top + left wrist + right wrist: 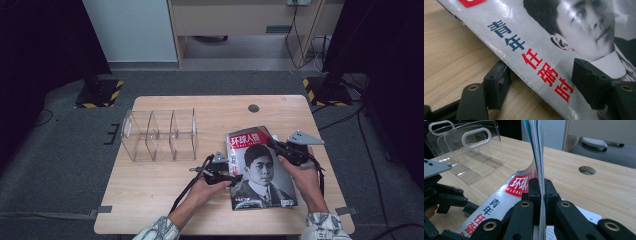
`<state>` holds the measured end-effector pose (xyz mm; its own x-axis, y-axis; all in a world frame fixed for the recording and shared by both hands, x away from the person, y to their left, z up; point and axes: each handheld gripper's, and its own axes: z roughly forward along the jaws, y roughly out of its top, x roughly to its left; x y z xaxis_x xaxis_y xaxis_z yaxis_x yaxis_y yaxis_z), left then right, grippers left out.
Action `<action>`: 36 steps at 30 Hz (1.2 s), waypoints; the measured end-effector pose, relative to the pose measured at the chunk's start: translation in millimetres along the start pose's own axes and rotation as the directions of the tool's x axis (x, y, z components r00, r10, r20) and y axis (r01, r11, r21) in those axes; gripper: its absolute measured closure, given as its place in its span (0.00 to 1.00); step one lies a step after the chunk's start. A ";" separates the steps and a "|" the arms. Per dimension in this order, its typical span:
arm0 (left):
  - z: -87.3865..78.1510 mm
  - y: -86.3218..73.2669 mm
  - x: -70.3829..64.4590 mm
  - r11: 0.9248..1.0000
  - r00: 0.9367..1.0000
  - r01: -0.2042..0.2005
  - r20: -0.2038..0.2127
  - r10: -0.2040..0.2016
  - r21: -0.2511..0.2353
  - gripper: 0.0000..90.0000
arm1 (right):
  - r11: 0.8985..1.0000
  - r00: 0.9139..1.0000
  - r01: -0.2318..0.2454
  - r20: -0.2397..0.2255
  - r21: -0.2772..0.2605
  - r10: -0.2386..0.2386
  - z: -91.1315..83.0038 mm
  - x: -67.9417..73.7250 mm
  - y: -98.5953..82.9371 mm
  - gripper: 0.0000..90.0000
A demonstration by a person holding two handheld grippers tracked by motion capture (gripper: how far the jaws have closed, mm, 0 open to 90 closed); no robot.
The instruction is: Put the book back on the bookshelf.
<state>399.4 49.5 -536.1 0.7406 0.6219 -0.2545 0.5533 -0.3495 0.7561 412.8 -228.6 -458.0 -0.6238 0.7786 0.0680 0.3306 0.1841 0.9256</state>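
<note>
A magazine (260, 170) lies lower right of centre on the bench (150, 190). Right tongs (278, 146) pinch its upper pages; left tongs (235, 178), spread, straddle its left edge. Thin pages could tear or slip free when lifted.

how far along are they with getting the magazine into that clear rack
Early stage. Done: the right gripper is shut on the magazine, curling its top edge up. In hand: the left gripper straddles the spine edge, fingers open. Left: lifting it and slotting it into the clear rack.
</note>
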 end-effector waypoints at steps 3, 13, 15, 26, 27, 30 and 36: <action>-0.3 0.2 1.5 1.000 1.000 0.013 -0.008 -0.013 -0.004 0.43 | 1.000 1.000 -0.010 0.007 0.021 0.010 4.4 -4.7 -4.7 0.97; -0.7 0.4 -0.5 1.000 0.999 -0.019 -0.050 0.019 0.006 0.53 | 0.991 0.999 -0.011 0.049 0.130 0.004 26.2 -16.8 -20.0 0.91; -0.7 0.5 -0.5 1.000 0.998 -0.018 -0.052 0.019 0.007 0.55 | 0.989 0.997 -0.032 0.075 0.147 0.021 29.4 -20.8 -23.4 0.90; -0.6 0.7 -0.9 1.000 0.998 -0.020 -0.057 0.021 0.009 0.56 | 0.958 0.970 -0.129 0.233 0.256 0.069 31.2 -44.9 -44.3 0.45; -0.6 0.7 -1.0 1.000 0.998 -0.021 -0.057 0.021 0.009 0.56 | 0.954 0.968 -0.140 0.237 0.264 0.076 30.6 -46.1 -45.6 0.41; -0.5 1.1 -1.6 1.000 0.998 -0.021 -0.060 0.022 0.012 0.56 | 0.944 0.966 -0.157 0.244 0.291 0.086 28.7 -48.8 -52.2 0.37; -1.0 2.8 0.4 1.000 0.999 0.001 -0.046 -0.001 0.018 0.56 | 0.929 0.975 -0.163 0.199 0.332 0.100 31.4 -49.5 -58.1 0.42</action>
<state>400.9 49.5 -533.5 0.7221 0.6534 -0.2272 0.5610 -0.3610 0.7450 446.7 -259.1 -526.9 -0.4344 0.8967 0.0852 0.6442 0.2431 0.7252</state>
